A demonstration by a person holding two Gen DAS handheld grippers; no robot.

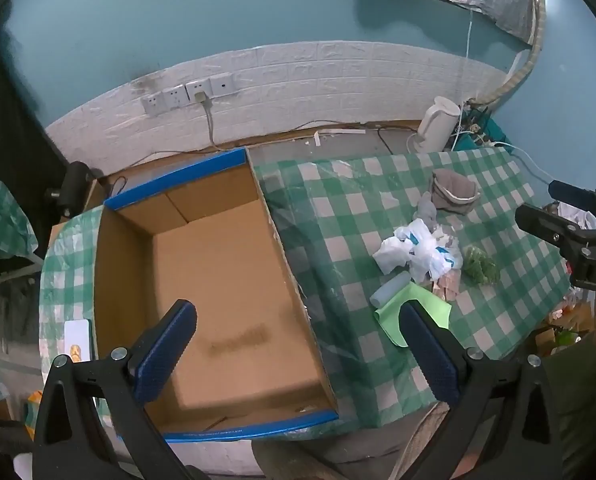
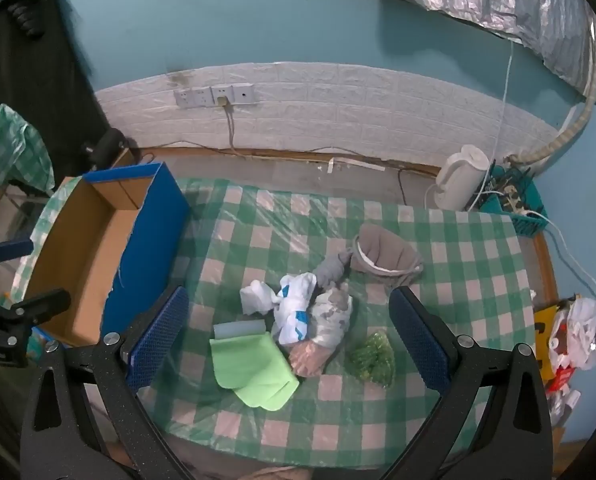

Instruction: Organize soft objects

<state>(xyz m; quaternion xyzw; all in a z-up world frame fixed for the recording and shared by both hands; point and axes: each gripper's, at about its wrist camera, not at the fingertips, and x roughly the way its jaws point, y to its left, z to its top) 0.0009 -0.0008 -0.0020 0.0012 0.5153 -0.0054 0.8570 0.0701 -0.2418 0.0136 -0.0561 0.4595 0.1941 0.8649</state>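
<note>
Right gripper [image 2: 288, 330] wide open above the checked counter [image 2: 477, 248], holding nothing. Between the fingers, a heap of soft things: green cloth [image 2: 254, 366], pale blue roll [image 2: 240, 329] touching its far edge, white-and-blue bag [image 2: 294, 312], grey cap [image 2: 385, 258], green knobbly lump [image 2: 371, 356] slightly apart. Open cardboard box [image 2: 86, 248] at left. White kettle [image 2: 459, 178] by the wall.

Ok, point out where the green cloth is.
In the right wrist view the green cloth lies at the pile's near-left edge, touching the pale blue roll.
</note>
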